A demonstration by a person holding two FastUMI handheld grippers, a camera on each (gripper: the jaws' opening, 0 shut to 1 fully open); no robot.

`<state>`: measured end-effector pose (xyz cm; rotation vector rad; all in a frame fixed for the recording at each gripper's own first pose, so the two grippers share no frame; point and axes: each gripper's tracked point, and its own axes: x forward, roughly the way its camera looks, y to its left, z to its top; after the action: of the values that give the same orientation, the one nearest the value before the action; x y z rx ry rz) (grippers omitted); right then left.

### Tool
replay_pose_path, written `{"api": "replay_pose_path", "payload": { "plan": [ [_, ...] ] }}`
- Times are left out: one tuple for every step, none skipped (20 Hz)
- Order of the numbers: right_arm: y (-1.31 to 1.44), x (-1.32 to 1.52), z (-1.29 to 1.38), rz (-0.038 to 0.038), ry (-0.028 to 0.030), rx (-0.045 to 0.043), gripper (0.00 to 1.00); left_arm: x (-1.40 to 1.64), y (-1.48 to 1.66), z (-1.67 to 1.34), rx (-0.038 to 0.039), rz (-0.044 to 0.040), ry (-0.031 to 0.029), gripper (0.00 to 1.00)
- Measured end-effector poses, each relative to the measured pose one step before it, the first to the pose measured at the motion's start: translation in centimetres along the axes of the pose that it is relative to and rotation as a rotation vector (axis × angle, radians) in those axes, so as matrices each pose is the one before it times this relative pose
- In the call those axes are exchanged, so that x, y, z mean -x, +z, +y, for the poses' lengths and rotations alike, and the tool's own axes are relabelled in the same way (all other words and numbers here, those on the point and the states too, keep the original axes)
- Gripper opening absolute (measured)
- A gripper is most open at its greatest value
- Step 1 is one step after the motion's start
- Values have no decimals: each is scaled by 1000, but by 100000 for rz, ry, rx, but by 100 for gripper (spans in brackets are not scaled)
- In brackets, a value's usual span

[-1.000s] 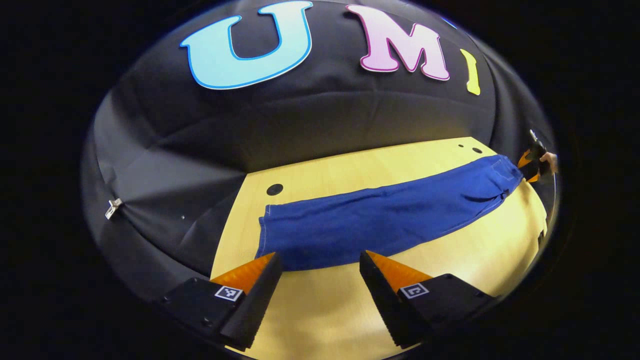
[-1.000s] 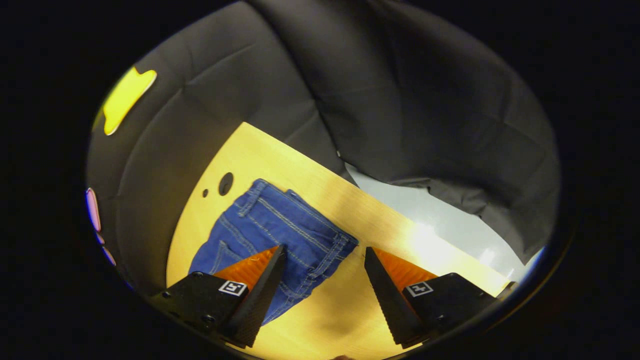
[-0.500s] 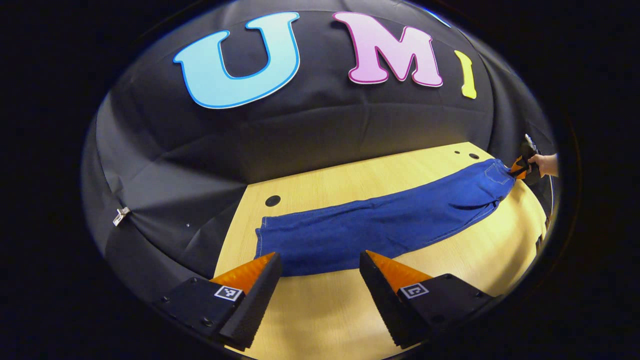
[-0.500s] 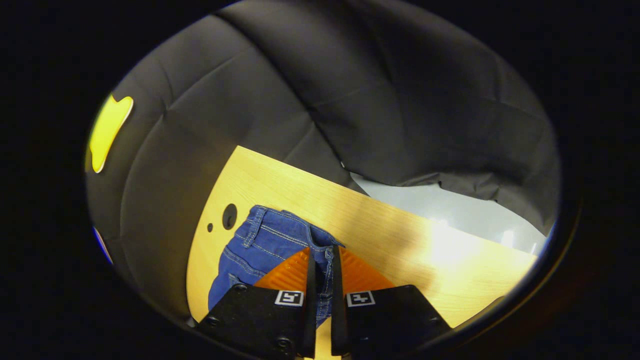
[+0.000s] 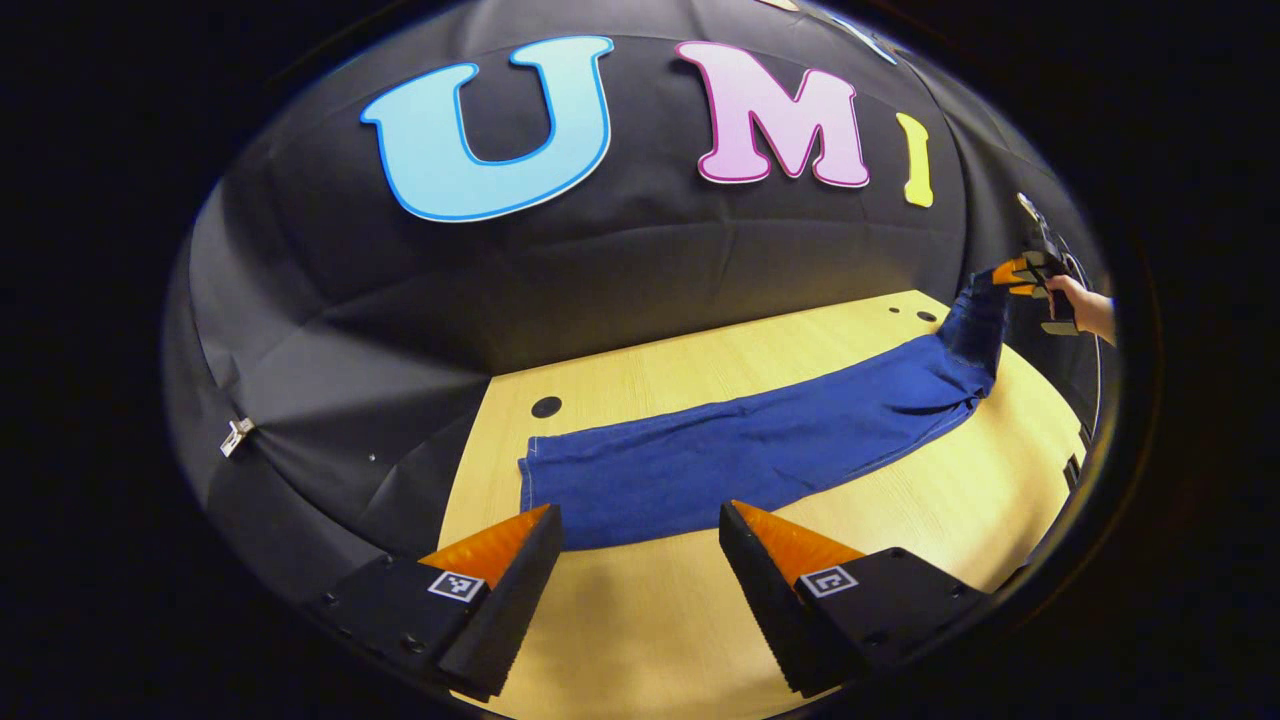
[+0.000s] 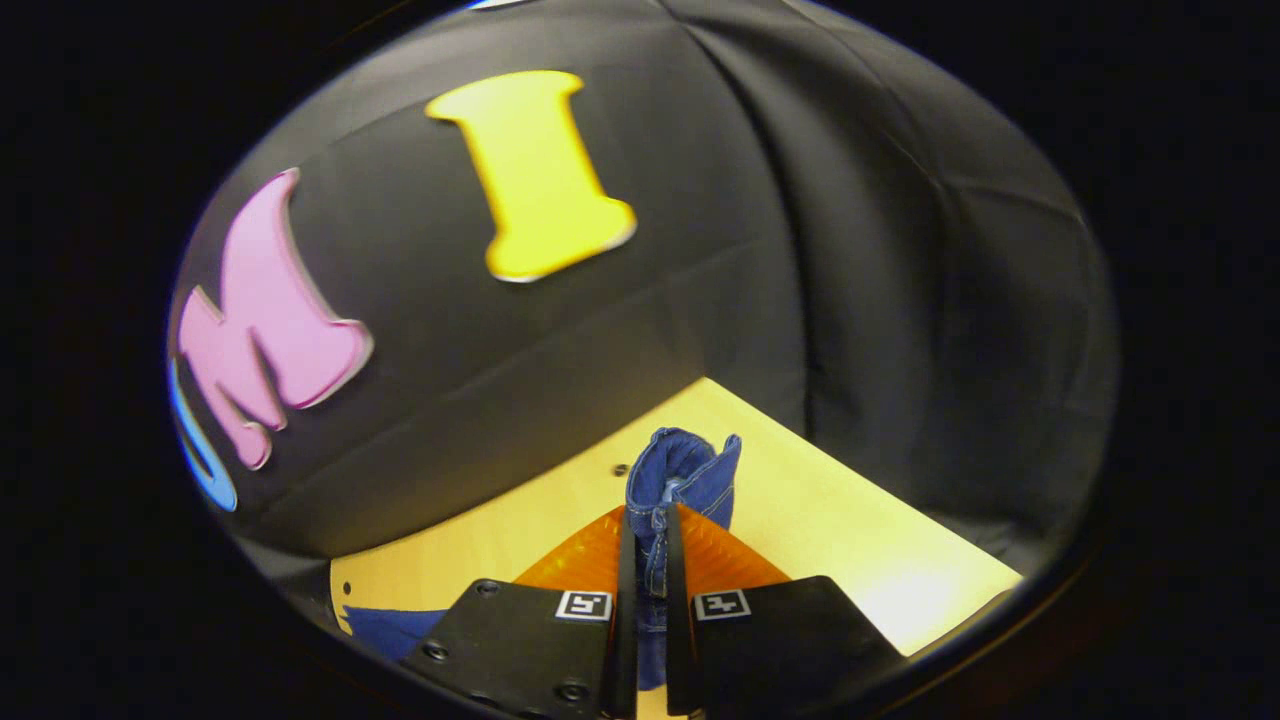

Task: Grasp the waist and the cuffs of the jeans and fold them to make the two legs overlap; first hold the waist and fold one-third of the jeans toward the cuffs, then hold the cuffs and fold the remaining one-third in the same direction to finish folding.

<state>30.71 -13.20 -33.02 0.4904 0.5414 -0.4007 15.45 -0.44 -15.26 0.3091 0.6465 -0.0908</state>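
Blue jeans [image 5: 740,455] lie lengthwise on the wooden table [image 5: 650,620], legs overlapped, with the cuffs at the left end near my left gripper [image 5: 640,525]. That gripper stands open just in front of the cuffs, nothing between its fingers. At the far right the waist is lifted off the table. My right gripper [image 5: 1020,277], held by a hand [image 5: 1085,305], is shut on the waist. In the right gripper view the bunched waist [image 6: 685,475] sticks up from between the closed fingers of my right gripper [image 6: 648,530], above the table [image 6: 850,540].
Black cloth walls surround the table on the back and sides. Small round holes [image 5: 546,407] mark the tabletop near the cuffs, and others [image 5: 926,316] sit near the waist end. A metal clip [image 5: 235,436] hangs on the cloth at the left.
My right gripper closed on the waist and raised it off the table, turning toward the back wall. The left gripper stayed open by the cuffs, almost still.
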Motion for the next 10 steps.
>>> {"api": "replay_pose_path", "payload": {
  "plan": [
    [-268,1706,2624,-680,4194,2843,15,546,-277,778,-160,-482,-107,99],
    [-508,1373,3228,488,5347,2650,15,559,-477,911,-15,-489,511,98],
    [-1031,1340,2661,1068,4353,2366,15,507,-455,902,596,276,543,98],
    [-1682,1290,2574,963,3823,2382,15,588,-746,1023,1136,585,816,98],
    [-1433,1095,1073,2790,3486,1818,15,571,-502,890,1569,256,878,99],
    [-2722,204,3007,4638,3178,501,15,597,-458,650,1700,-26,502,99],
    [-2360,180,1868,4810,2586,423,15,461,-442,677,1362,433,646,99],
    [-2429,-104,1116,4170,2132,1366,15,436,-574,682,1003,703,1044,98],
    [-2223,-150,339,4828,1302,2279,15,60,-497,674,1160,1152,986,98],
    [-2474,-586,316,5670,622,2337,14,5,-497,593,2140,1676,940,99]
  ]
}}
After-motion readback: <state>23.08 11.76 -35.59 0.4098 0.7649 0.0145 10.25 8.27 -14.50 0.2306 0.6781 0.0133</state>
